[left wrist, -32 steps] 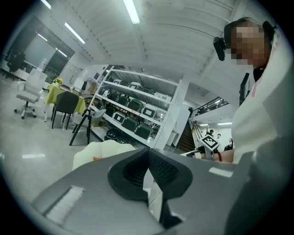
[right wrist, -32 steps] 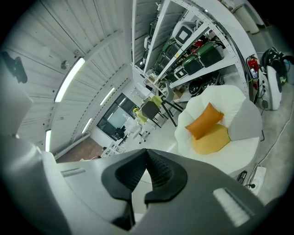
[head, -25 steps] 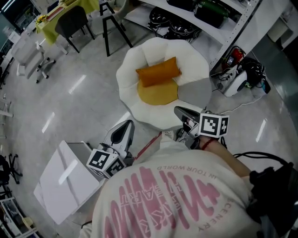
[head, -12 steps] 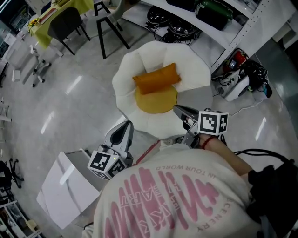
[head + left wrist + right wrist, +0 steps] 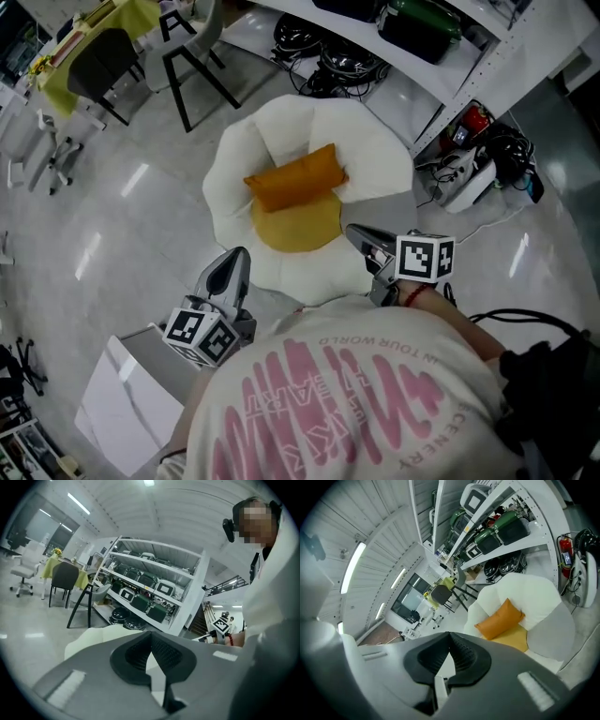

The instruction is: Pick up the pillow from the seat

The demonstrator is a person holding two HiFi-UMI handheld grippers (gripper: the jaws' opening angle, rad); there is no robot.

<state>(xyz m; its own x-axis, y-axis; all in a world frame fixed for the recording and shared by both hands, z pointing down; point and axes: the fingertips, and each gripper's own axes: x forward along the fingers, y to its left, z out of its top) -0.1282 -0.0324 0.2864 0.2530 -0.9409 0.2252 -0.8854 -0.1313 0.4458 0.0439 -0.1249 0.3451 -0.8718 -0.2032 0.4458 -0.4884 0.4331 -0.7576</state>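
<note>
The orange pillow [image 5: 295, 176] lies on the puffy white chair [image 5: 230, 159], on the back part of its yellow seat pad [image 5: 300, 227]. Both grippers are down by the front edge of the chair, apart from the pillow: the left gripper [image 5: 233, 265] is at the left and the right gripper [image 5: 359, 235] is at the right. Each one has its two fingers pressed together, with nothing between them. A white shelf rack [image 5: 450, 66] stands behind the chair.
</note>
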